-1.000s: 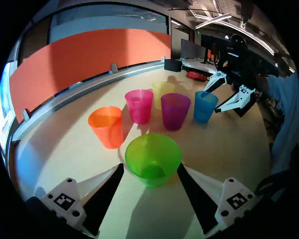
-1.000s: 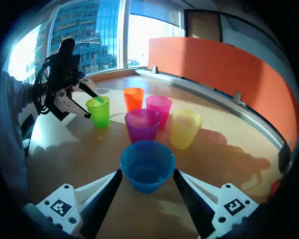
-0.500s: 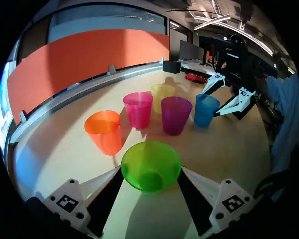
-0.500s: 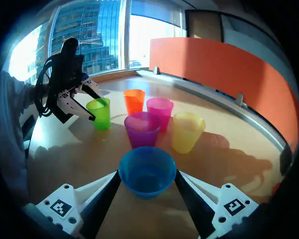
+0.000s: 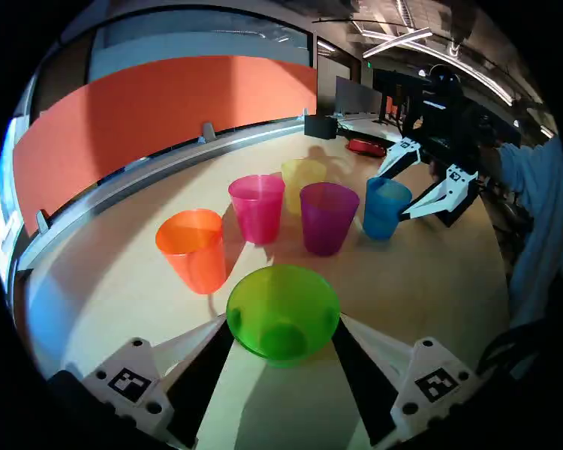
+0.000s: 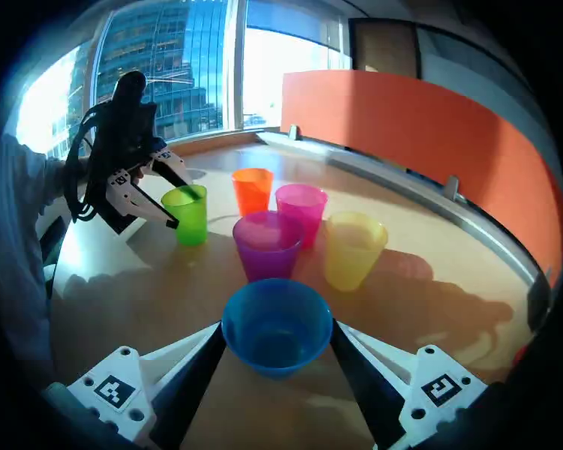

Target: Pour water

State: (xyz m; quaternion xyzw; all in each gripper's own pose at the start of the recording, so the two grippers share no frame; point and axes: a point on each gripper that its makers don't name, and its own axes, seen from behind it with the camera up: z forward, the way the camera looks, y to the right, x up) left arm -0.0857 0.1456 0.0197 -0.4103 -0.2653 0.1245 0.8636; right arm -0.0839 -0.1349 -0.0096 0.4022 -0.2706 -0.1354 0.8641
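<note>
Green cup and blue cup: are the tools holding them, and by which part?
Yes. The left tool clamps the green cup by its side wall just under the rim; the right tool clamps the blue cup the same way.

Cannot confirm, in the left gripper view, a grip by the left gripper (image 5: 280, 330) on the green translucent plastic cup (image 5: 283, 311). Loses the fingertips and the cup's base under the flared rim. Same doubt in the right gripper view, with the right gripper (image 6: 278, 334) and the blue translucent plastic cup (image 6: 276, 326).

Sees just the top of the yellow translucent plastic cup (image 5: 302, 171), masked lower down by the pink translucent plastic cup (image 5: 257, 206) and the purple translucent plastic cup (image 5: 328, 217).

Cannot read a water level in any cup.

Crops the person to a pale blue sleeve (image 5: 540, 217) at the edge, and crops both gripper bodies below.
</note>
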